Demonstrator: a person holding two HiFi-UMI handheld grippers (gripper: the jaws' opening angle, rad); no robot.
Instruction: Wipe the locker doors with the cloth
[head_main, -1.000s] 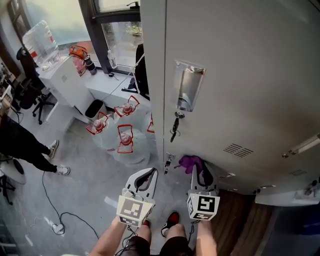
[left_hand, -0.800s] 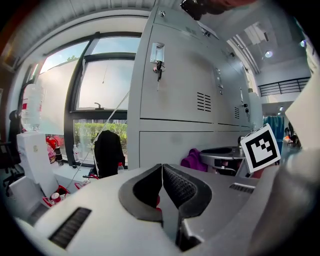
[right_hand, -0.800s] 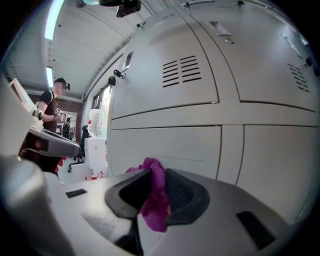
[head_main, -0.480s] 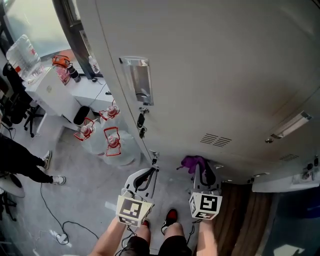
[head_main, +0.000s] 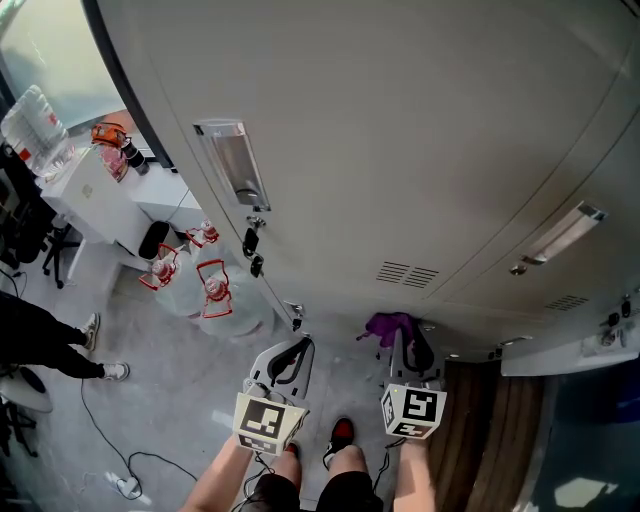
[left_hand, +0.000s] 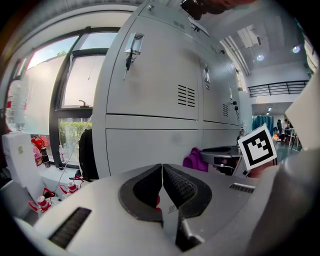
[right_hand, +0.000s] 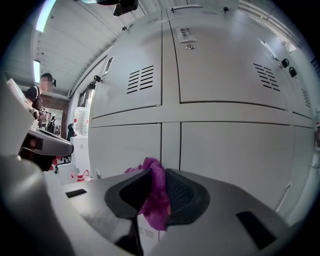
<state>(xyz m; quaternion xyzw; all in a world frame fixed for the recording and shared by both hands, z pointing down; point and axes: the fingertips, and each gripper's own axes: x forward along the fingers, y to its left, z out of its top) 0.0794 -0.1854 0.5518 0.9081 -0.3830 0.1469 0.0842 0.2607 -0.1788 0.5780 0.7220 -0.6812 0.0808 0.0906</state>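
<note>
The right gripper (right_hand: 159, 176) is clamped on the purple cloth (right_hand: 154, 197). Its jaws are nearly together, with the fabric bunched between them, a tuft poking above the tips and a fold hanging below. Beside it, the left gripper (left_hand: 161, 172) has its jaws pressed together on nothing at all. It looks like a spare hand for now.

From where I stand, both grippers sit low and side by side in front of the person's knees, pointing at the bank of grey locker doors (head_main: 400, 150). The cloth is up close to the lower doors. In the right gripper view there seems to be a little air between the fabric and the panel, though I can't say for sure that they aren't touching.

I'd judge the wiping stroke hasn't started and this is the approach, with the cloth gripped and aimed. The next move calls for pressing that tuft flat onto a panel and sweeping across it. Only a small wad sticks out past the jaws, so the tips would need to stay angled off the paint, letting fabric rather than gripper meet the door.

Farther out, the door to the left carries a metal handle plate (head_main: 232, 160) with keys (head_main: 252, 245) dangling beneath it, which a wide sweep could snag. The door ahead has a small vent grille (head_main: 405, 273). Water jugs (head_main: 205, 290) stand on the floor by the lockers' left end.
</note>
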